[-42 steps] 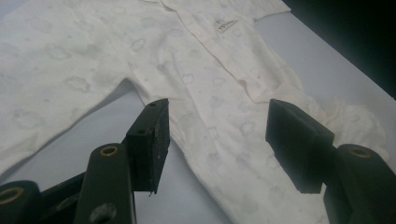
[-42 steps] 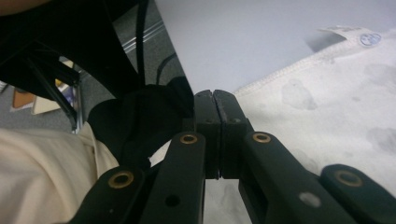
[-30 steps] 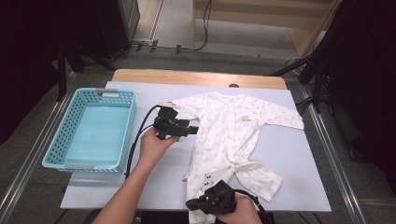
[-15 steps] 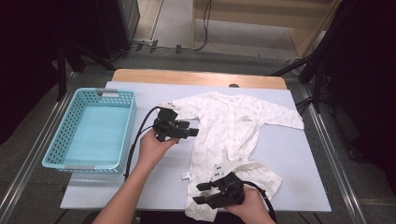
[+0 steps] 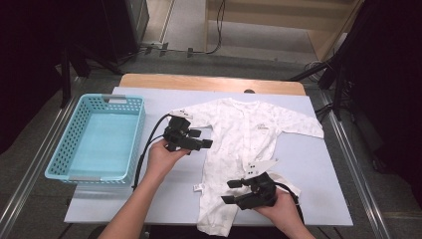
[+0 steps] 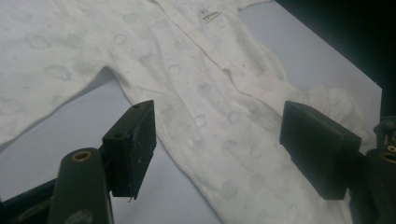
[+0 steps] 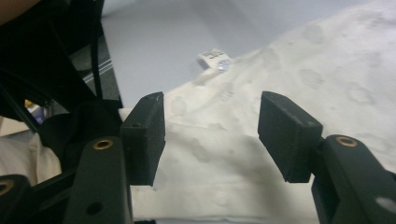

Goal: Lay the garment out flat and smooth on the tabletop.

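Note:
A white baby onesie (image 5: 244,137) lies spread flat on the pale mat, with its sleeves out and its legs toward the front edge. My left gripper (image 5: 203,139) hovers at the garment's left side near the armpit. Its jaws have just been opening and stand open over the cloth (image 6: 201,84), gripping nothing. My right gripper (image 5: 229,191) sits low over the legs, pointing left. Its jaws have also just been opening and stand open above the fabric (image 7: 327,65), pads clear of it. A small care label (image 7: 214,58) sticks out at the garment's edge.
A light blue plastic basket (image 5: 137,134) stands to the left of the onesie. The mat (image 5: 318,164) lies on a table with a wooden far edge (image 5: 209,82). Dark stands and cables surround the table.
The right gripper has moved from the front edge up and to the right over the legs, and its jaws went from shut to open. The left hand stayed put, its jaws a little wider.

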